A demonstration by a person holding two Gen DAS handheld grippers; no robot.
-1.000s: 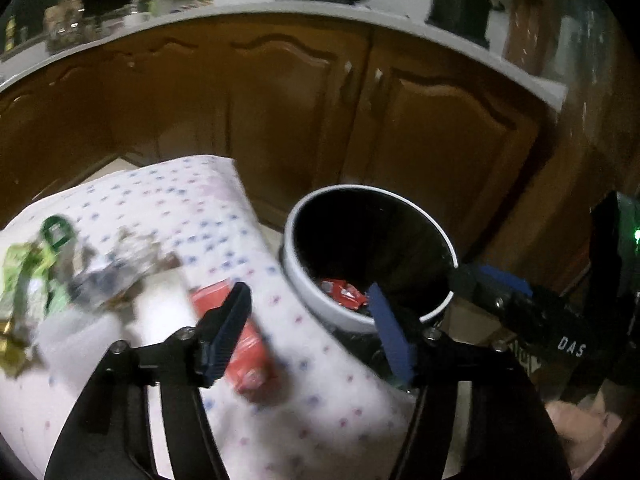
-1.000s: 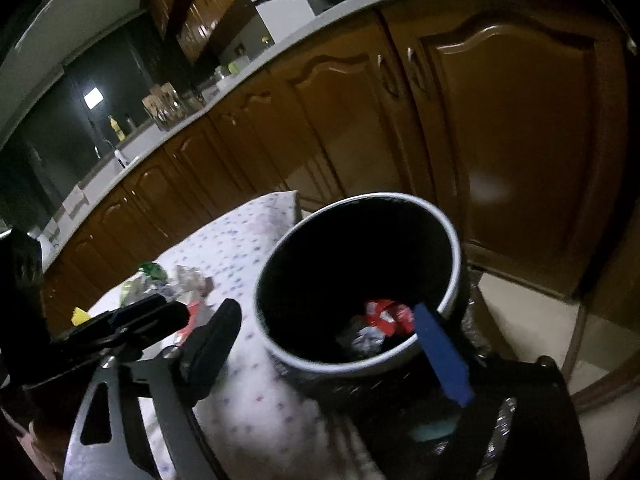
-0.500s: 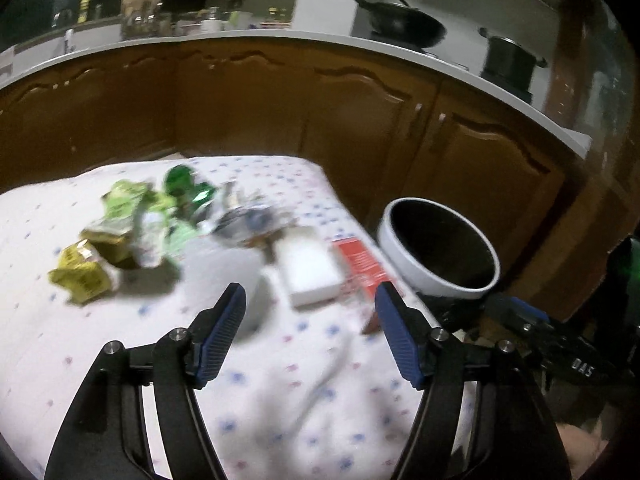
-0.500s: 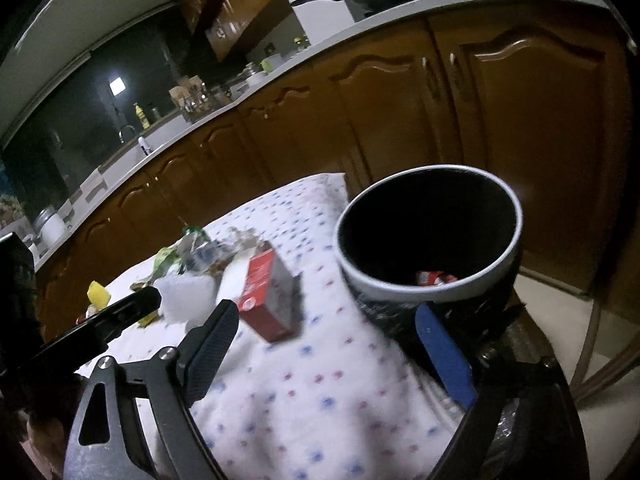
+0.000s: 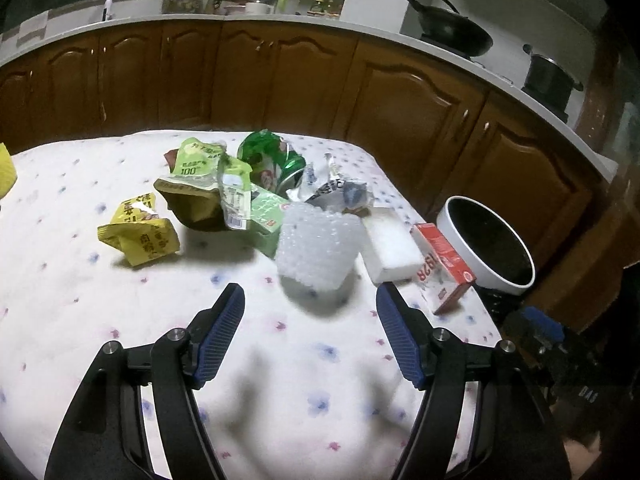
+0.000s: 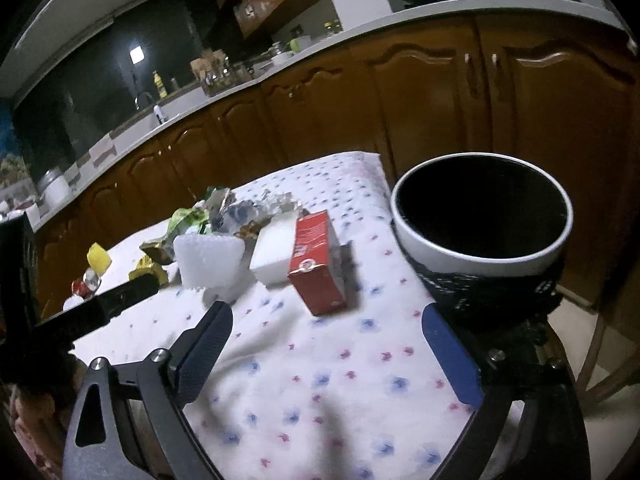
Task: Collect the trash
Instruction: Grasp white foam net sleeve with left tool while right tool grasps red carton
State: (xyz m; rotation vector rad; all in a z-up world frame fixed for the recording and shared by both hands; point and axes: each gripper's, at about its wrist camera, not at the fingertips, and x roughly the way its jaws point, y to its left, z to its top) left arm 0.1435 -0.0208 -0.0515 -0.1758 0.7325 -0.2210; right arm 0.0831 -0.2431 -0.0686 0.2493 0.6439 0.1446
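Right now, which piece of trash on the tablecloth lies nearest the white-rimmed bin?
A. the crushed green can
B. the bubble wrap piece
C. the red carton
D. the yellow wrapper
C: the red carton lies at the table edge right beside the bin, while the other trash sits farther away from it.
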